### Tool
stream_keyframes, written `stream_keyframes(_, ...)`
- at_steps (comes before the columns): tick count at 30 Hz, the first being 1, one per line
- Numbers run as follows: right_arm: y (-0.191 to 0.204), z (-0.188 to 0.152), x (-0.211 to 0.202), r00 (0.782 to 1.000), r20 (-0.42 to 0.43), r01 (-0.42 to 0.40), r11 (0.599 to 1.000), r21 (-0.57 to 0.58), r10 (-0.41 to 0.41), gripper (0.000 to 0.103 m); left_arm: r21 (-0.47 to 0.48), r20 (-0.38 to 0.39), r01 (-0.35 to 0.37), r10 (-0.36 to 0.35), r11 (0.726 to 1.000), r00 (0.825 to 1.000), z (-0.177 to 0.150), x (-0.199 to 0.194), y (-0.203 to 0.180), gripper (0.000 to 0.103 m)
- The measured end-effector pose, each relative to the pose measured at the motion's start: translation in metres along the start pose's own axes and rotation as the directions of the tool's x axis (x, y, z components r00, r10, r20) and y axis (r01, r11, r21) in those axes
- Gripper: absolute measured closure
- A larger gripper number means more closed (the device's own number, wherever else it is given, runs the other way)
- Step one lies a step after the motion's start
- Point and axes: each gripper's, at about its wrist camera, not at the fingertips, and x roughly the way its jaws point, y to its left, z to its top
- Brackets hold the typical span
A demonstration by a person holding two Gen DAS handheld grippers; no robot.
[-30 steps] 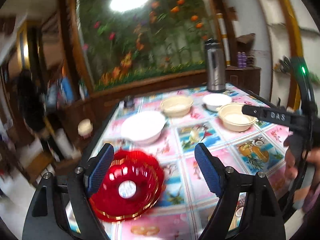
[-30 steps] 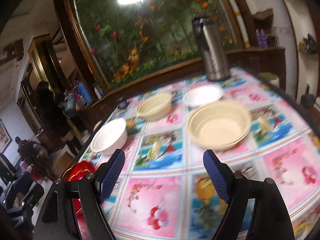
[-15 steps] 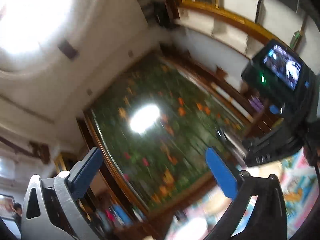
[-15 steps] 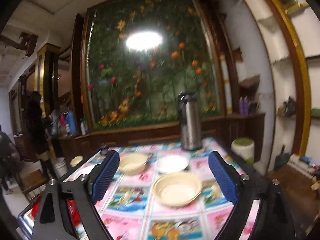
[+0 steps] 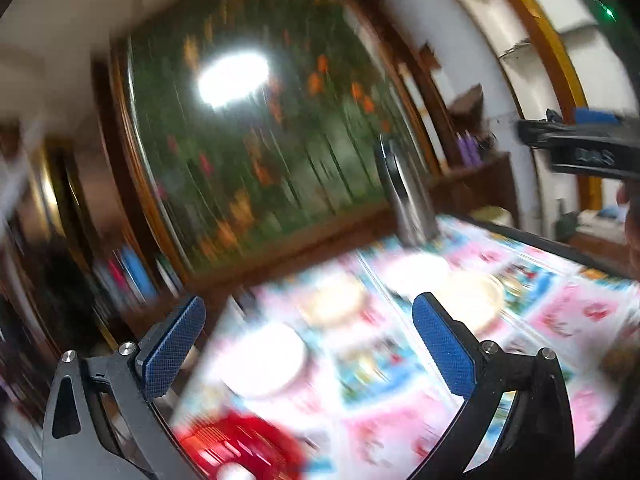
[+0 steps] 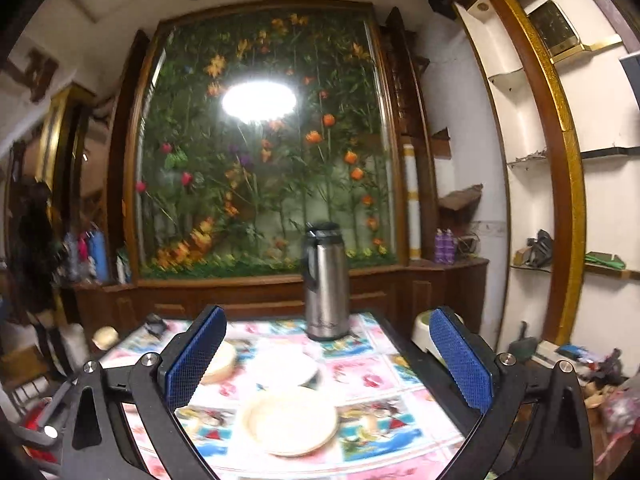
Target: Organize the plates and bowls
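Note:
The left wrist view is blurred by motion. My left gripper (image 5: pixel 308 344) is open and empty above the table. Below it lie a red plate (image 5: pixel 240 452) at the near edge, a white bowl (image 5: pixel 266 360) beyond it, and blurred cream bowls (image 5: pixel 476 300) further right. My right gripper (image 6: pixel 326 360) is open and empty, held above the table. Under it sits a cream bowl (image 6: pixel 290 422), with a white plate (image 6: pixel 286 366) behind it and another cream bowl (image 6: pixel 220 360) partly hidden by the left finger.
A steel thermos (image 6: pixel 326 282) stands at the table's far edge on the patterned tablecloth (image 6: pixel 376 368). Behind it is a wooden cabinet and a flower mural. Shelves line the right wall. The other gripper (image 5: pixel 584 148) shows at the left view's upper right.
The left gripper swung up toward the ceiling and has come back down to face the table. The right gripper tilted up and drew back, so the bowls sit lower in its view.

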Motion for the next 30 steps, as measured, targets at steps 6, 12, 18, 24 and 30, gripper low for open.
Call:
stream_keyframes(6,-0.021,-0.026,0.044,0.992,-0.126,0.027,0.999,0.035,-0.022,0.000,-0.135,-0.209,-0.004,-0.024,0.991,0.978,-0.005,0.054,0.004,0.000)
stream_keyframes(12,-0.049,-0.076,0.095,0.950,-0.310,0.017,0.981,0.193,0.045,0.001,-0.172,-0.379,0.022,-0.087,0.985,0.921,-0.029,0.075,-0.019,0.000)
stream_keyframes(18,-0.041,-0.103,0.143,0.929,-0.361,-0.004,0.980,0.201,0.078,0.001,-0.185,-0.428,0.028,-0.106,0.982,0.897,-0.023,0.110,-0.047,0.000)
stream_keyframes(24,-0.027,-0.106,0.162,0.940,-0.321,-0.066,0.986,0.156,0.114,0.002,-0.203,-0.437,-0.049,-0.045,0.978,0.898,-0.009,0.160,-0.073,0.000)
stream_keyframes(30,-0.038,-0.118,0.177,0.906,-0.402,-0.050,0.976,0.214,0.135,0.002,-0.223,-0.480,-0.018,-0.094,0.975,0.872,-0.019,0.183,-0.101,0.000)
